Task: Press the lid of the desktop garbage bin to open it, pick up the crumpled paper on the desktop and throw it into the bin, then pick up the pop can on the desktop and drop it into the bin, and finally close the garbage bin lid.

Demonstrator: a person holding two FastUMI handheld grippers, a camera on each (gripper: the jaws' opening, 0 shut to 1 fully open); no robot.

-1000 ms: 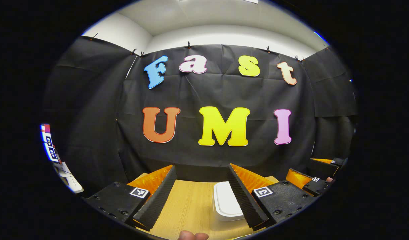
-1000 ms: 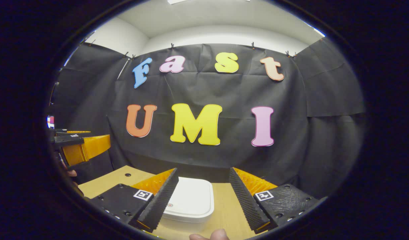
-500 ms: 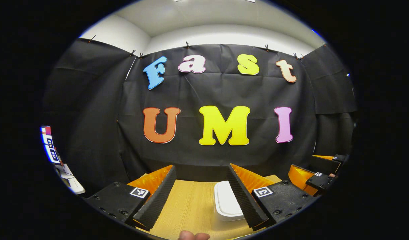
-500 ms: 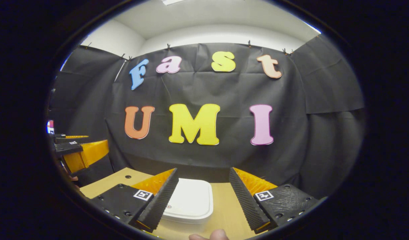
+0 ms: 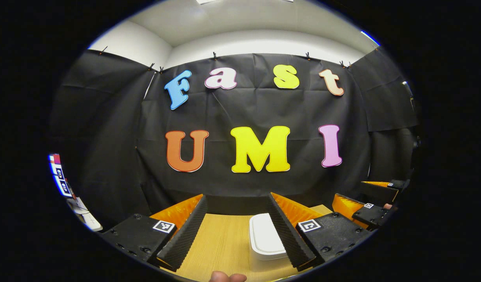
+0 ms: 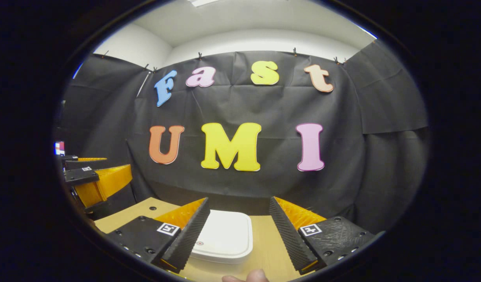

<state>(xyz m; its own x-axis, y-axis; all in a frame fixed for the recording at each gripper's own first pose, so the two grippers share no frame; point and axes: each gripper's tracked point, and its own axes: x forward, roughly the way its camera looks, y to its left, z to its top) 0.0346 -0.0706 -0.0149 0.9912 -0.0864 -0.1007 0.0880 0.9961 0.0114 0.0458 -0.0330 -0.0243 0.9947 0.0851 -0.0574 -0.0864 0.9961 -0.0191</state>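
Note:
A white garbage bin with its flat lid down stands on the wooden desktop, just ahead of my right gripper. That gripper is open, the bin low between its fingers. In the left gripper view the same bin sits partly behind my right-hand finger, and my left gripper is open over bare wood. The right gripper shows far right in the left gripper view. The left gripper shows far left in the right gripper view. Both hang above the desktop.
The wooden desktop ends at the black cloth wall close behind the bin. A fingertip of the holding hand shows at the bottom edge of the left gripper view. A small white device lies at the far left.
Both views have shifted only slightly; the grippers drift a little and stay open. The bin lid stays down.

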